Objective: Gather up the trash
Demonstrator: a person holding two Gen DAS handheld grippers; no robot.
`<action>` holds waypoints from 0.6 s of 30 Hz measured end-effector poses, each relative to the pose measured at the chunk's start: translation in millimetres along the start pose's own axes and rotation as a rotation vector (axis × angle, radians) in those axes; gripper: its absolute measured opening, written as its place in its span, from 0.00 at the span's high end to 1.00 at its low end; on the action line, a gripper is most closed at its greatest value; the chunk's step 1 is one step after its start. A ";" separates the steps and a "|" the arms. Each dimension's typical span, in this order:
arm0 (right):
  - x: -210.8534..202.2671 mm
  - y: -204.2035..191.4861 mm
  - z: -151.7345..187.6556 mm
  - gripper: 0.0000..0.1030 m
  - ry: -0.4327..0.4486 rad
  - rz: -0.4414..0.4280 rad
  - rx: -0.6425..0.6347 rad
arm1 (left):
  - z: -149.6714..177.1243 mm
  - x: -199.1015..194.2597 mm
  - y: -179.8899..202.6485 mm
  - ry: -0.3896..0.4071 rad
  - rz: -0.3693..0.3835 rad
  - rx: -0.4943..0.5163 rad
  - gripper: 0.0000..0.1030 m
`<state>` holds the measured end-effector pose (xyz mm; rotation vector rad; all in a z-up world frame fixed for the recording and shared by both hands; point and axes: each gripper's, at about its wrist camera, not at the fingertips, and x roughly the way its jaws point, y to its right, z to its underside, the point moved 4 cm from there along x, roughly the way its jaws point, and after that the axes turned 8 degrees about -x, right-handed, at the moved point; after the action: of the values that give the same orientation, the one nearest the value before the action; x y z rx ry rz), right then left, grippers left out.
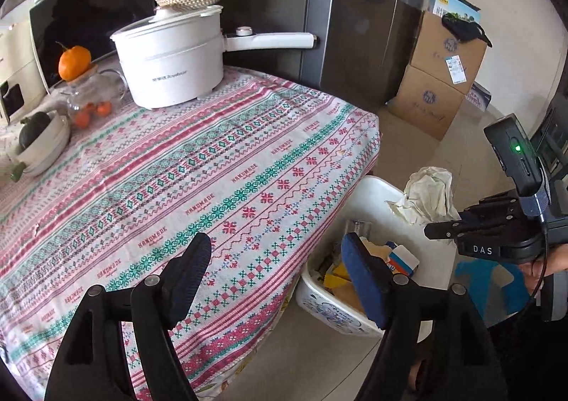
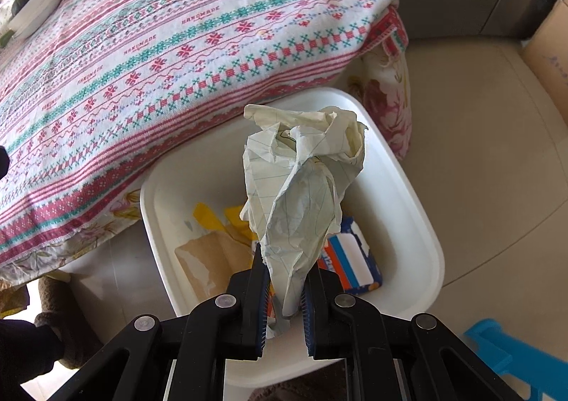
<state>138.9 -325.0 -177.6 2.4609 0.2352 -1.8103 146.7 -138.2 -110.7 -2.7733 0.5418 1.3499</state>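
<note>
1. Crumpled paper point(image 2: 301, 195) stands pinched at its lower end between the right gripper point(image 2: 284, 294) fingers, its long axis running up and away from them.
2. It hangs directly over the white bin point(image 2: 419, 223) beside the table point(image 2: 177, 46) — release looks like the next move.
3. The left gripper point(image 1: 277, 276) waits spread wide, holding nothing — farther off, over the table edge.

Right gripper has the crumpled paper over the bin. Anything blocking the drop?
Nothing visible. The crumpled paper, held in the right gripper, hangs above the open white bin; only trash already inside lies below it.
</note>
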 end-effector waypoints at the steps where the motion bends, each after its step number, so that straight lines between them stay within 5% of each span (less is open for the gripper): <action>1: 1.2 -0.3 -2.3 0.86 0.000 0.009 -0.003 | -0.3 -0.5 -1.4 -0.002 -0.003 -0.008 0.24; 4: 2.6 0.6 -5.6 0.77 0.005 0.011 0.021 | -0.4 -3.8 -4.9 -0.001 -0.025 -0.021 0.20; 7: -3.4 3.1 -5.3 0.42 0.026 0.006 0.073 | -0.7 -11.5 -6.8 0.012 -0.060 -0.031 0.13; 15: -45.3 -1.5 5.9 0.36 0.149 0.025 0.114 | 15.8 -47.9 -18.6 0.026 -0.104 -0.175 0.01; 18: -73.4 -6.2 15.0 0.31 0.238 0.097 0.130 | 24.6 -66.2 -23.7 0.038 -0.131 -0.227 0.00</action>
<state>102.4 -326.8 -111.9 2.7248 0.0113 -1.5406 97.7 -92.1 -78.8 -2.9543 0.2137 1.4147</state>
